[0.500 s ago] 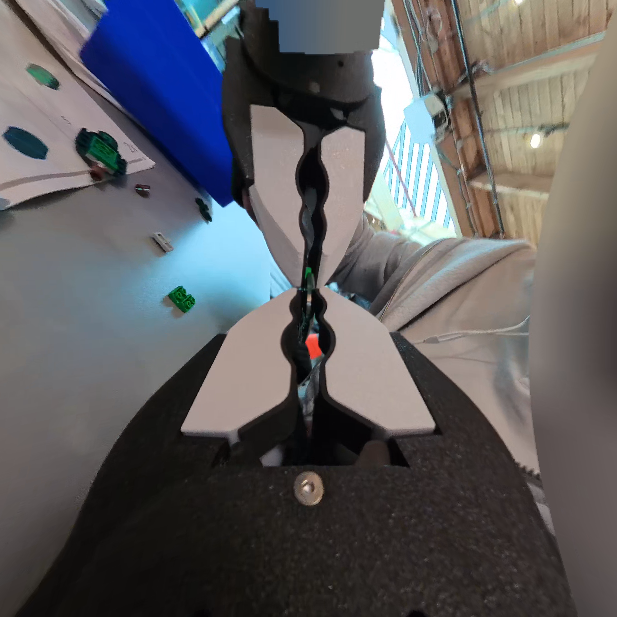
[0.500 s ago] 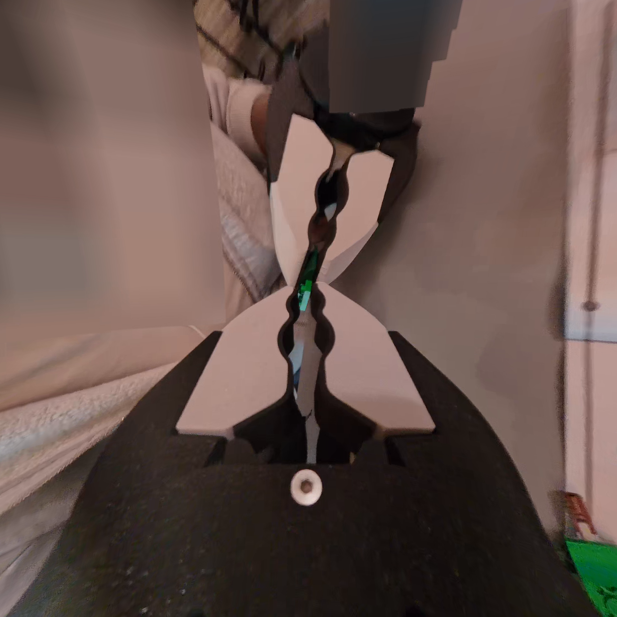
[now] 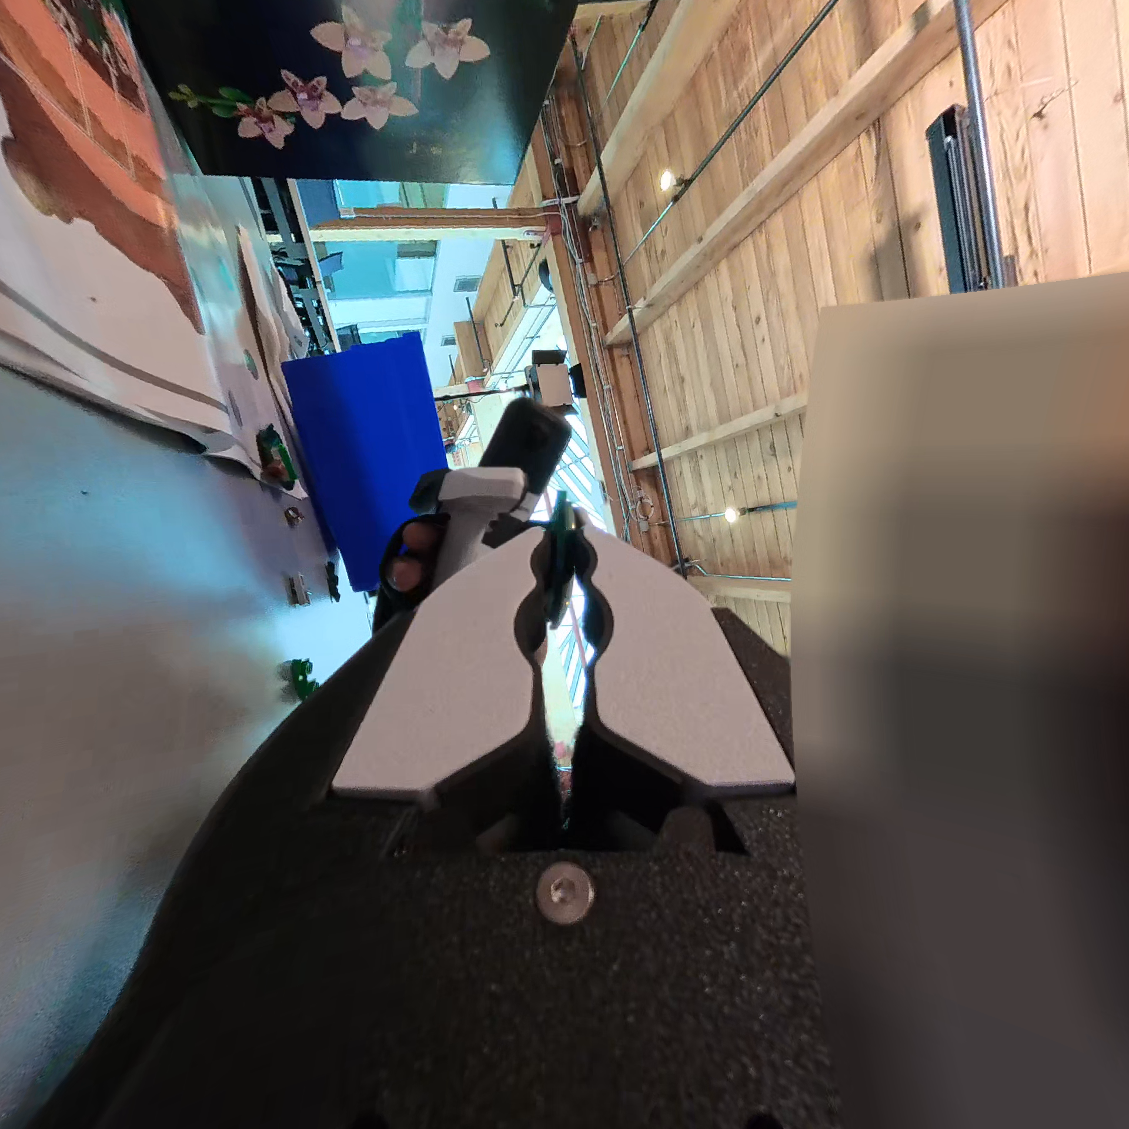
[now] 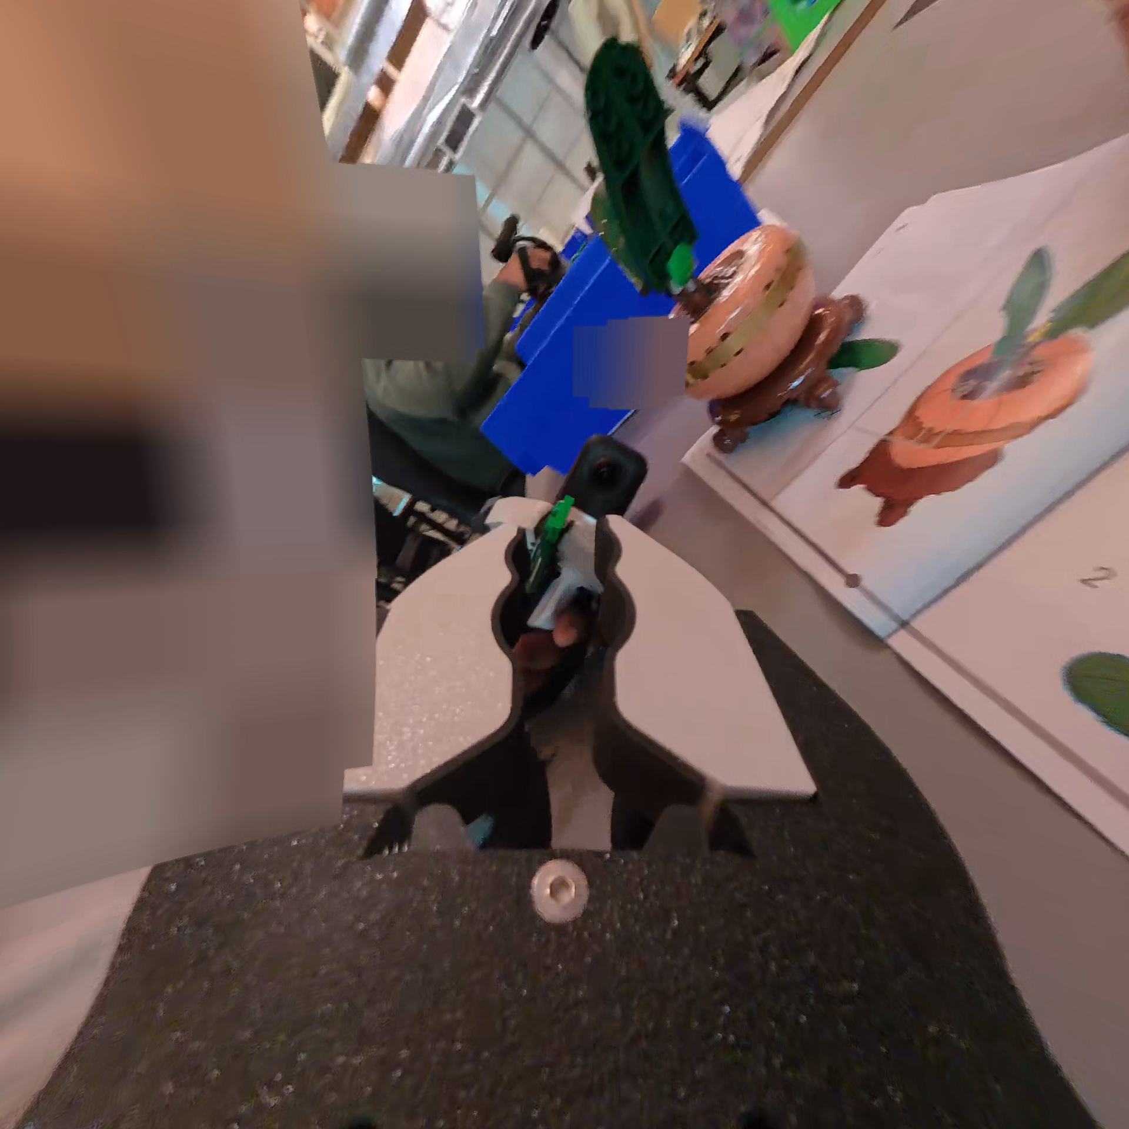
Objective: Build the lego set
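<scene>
Left wrist view shows the left tongs (image 3: 565, 540) drawn nearly together, their grey tips clamped on a thin dark green lego piece (image 3: 561, 568) that stands on edge in the narrow gap and pokes out a little past the tips. Beyond them the other tool appears farther off, its grey body and black camera held by a hand (image 3: 410, 559) whose fingertips curl through a black loop. Away to the left, the pale surface (image 3: 122, 550) carries a small green brick (image 3: 301, 675), a few tiny loose parts and an open instruction booklet (image 3: 91, 317); a blue bin (image 3: 366, 452) stands behind them, and a dark box printed with orchid flowers (image 3: 366, 85) fills the top of the frame. In the right wrist view the right tongs (image 4: 565, 537) are likewise closed on a small piece: a bright green lego piece (image 4: 557, 525) with a darker part under it, pinched at the tips and tilted slightly. Whether the two tools grip one shared piece I cannot tell. Farther back on the surface sits the partly built model, a peach-coloured round pot (image 4: 754, 317) on a brown footed base, with a tall dark green leaf (image 4: 635, 165) rising from it. The booklet's pages, showing the same pot, lie just to the right of it.
</scene>
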